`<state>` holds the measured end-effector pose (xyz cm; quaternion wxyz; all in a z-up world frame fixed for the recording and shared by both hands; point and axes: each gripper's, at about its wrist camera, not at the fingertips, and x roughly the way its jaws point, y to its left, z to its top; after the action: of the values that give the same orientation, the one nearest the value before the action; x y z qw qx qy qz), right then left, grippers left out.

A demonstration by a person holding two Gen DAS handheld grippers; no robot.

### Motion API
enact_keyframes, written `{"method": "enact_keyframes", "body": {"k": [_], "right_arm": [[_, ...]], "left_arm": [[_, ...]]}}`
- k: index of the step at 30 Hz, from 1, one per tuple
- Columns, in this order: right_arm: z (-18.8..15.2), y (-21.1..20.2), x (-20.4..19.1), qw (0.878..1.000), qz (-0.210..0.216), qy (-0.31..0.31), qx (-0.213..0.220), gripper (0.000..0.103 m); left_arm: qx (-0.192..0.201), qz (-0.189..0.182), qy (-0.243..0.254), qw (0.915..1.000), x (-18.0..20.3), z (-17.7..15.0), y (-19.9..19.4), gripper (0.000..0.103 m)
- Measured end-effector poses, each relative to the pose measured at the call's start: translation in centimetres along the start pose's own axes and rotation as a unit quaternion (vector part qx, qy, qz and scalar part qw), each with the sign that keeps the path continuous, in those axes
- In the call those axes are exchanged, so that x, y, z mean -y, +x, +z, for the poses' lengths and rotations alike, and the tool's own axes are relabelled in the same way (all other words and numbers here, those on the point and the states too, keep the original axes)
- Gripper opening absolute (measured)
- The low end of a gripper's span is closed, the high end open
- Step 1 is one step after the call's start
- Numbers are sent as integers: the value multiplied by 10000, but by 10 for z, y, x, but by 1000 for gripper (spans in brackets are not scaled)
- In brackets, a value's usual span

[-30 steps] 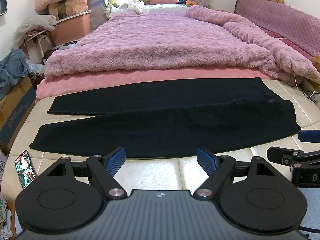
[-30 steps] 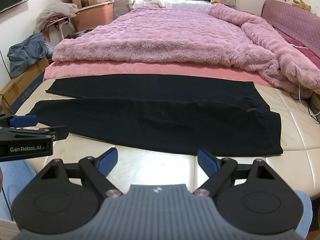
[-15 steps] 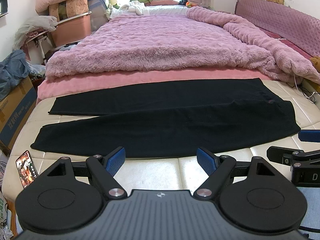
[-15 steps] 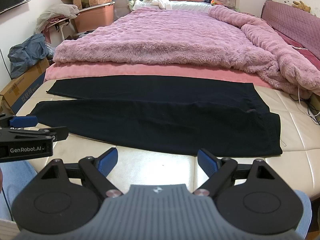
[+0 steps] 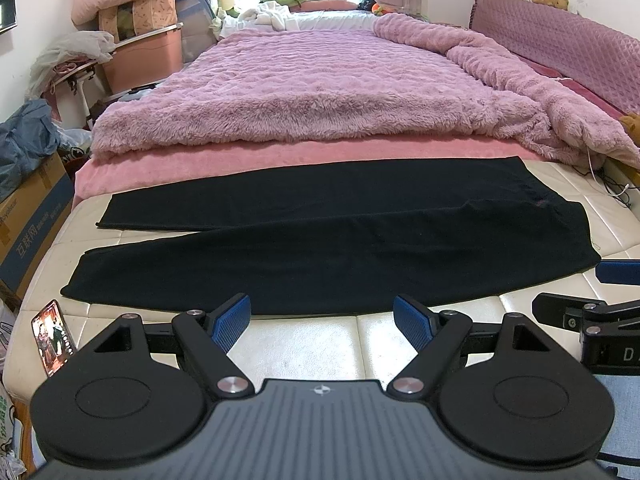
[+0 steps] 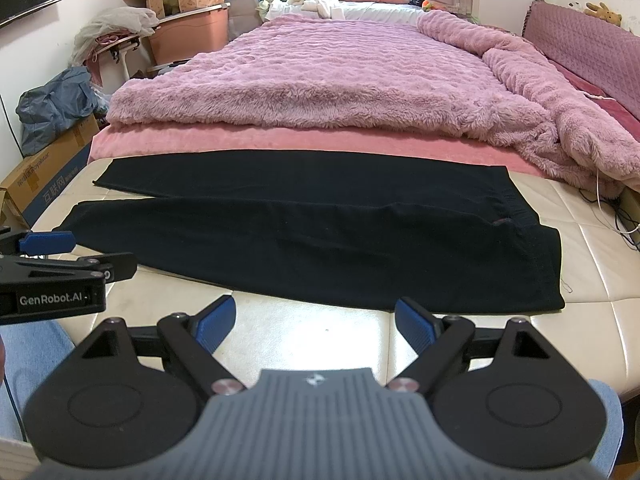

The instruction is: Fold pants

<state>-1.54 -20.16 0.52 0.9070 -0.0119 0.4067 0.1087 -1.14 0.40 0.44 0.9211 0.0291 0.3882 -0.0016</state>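
Black pants (image 5: 340,240) lie flat on the mattress (image 5: 320,340) (legs spread leftward), both grippers' jaws wide open, empty.

Matt black cloth pants (image 5: 320,240) lie below a fluffy blanket (image 5: 320,92).

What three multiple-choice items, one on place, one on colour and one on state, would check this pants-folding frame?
1. Where does the phone lie?
A. on the pink blanket
B. on the mattress corner, by the pants' leg ends
C. on the pants

2. What colour are the pants?
A. black
B. pink
C. grey

3. How do the two grippers stand?
A. both shut on the pants
B. only the left shut
C. both open, holding nothing

Answers:
1. B: the phone rests on the cream mattress, apart from the cloth.
2. A: the pants are black, spread flat and unfolded.
3. C: the left gripper and right gripper show fingers wide apart, short of the pants' near edge.
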Motion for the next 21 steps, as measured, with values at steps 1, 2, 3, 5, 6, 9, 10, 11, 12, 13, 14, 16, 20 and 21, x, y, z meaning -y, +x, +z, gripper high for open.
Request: {"method": "enact_keyframes", "body": {"k": [1,2,3,5,6,9,10,11,12,13,14,16,20,21], "right_arm": [[0,0,0,10000,1,1,-1,83],[0,0,0,10000,0,0,-2,83],[0,0,0,10000,-1,0,0,83],[0,0,0,10000,-3,3,0,83],[0,0,0,10000,-3,1,2,83],[0,0,0,10000,-2,-3,-1,83],[0,1,0,10000,-3,-4,1,83],[0,1,0,10000,-4,-2,1,83],[0,0,0,10000,-3,-4,1,83],[0,1,-1,10000,-2,-2,0,83],[0,1,-1,10000,-6,-1,1,83],[-1,1,-1,10000,-5,2,-2,83],[-1,-1,-1,10000,-2,6,-22,83],[-1,-2,-1,10000,-2,6,-27,83]], "left_arm": [[1,1,-2,10000,0,0,0,95],[1,0,-2,10000,0,0,0,95],[1,2,-1,10000,0,0,0,95],[5,0,-1,10000,0,0,0,95],[5,-2,-2,10000,0,0,-1,95],[3,2,-2,10000,0,0,0,95],[3,2,-3,10000,0,0,0,95],[3,3,-3,10000,0,0,0,95],[3,2,-3,10000,0,0,0,95],[2,3,-5,10000,0,0,0,95],[1,2,-3,10000,0,0,0,95],[1,-1,-3,10000,0,-1,0,95],[-16,-7,-12,10000,0,-1,0,95],[-23,-10,-13,10000,0,-2,0,95]]}}
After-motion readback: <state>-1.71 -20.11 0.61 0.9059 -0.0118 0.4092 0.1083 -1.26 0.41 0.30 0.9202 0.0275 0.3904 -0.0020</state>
